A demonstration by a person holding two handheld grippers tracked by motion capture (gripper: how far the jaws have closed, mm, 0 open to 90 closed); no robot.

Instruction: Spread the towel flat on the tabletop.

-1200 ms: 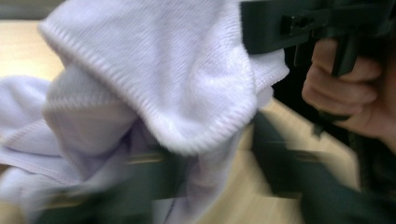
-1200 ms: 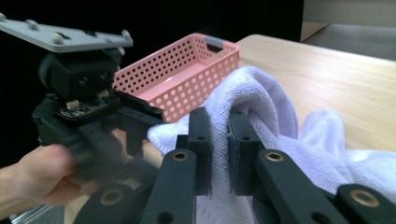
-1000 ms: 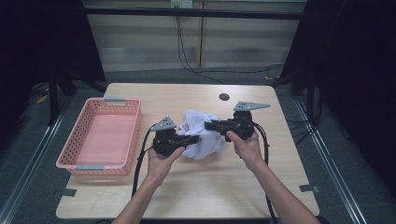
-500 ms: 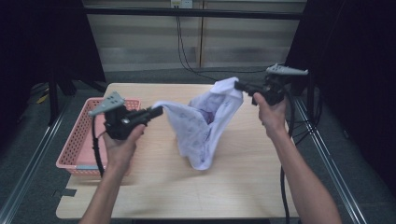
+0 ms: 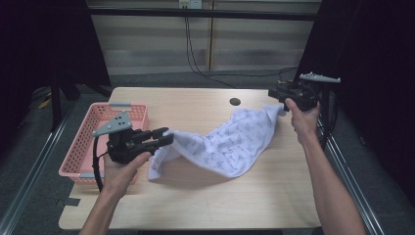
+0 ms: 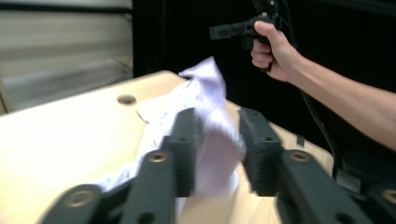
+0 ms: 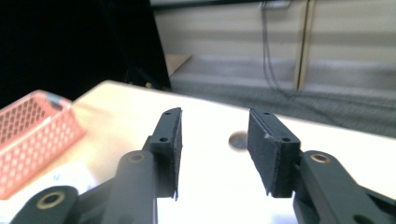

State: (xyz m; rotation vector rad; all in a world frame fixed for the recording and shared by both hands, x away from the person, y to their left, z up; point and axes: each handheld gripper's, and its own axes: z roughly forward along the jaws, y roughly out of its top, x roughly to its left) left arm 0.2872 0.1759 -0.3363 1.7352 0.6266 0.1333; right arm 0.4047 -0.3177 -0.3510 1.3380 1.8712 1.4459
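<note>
Cloth (image 5: pixel 230 144) sags over the table (image 5: pixel 195 205); left gripper (image 5: pixel 164 138) and right gripper (image 5: pixel 274 93) have just been opening, jaws spread, cloth loose between the left pair.

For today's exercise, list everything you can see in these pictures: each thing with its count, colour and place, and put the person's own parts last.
Cloth: one, white with a small dark print, spread across the middle of the table, one end between the left jaws.
Basket: one, pink mesh, at the table's left edge.
Table: one, light wood, with a dark round hole near the far edge.
Cables: dark, down the back wall onto the floor.
Left gripper: one, black, jaws just opening, cloth between them.
Right gripper: one, black, raised at the far right, jaws just opening, nothing between them.
Hands: left hand, right hand.
</note>
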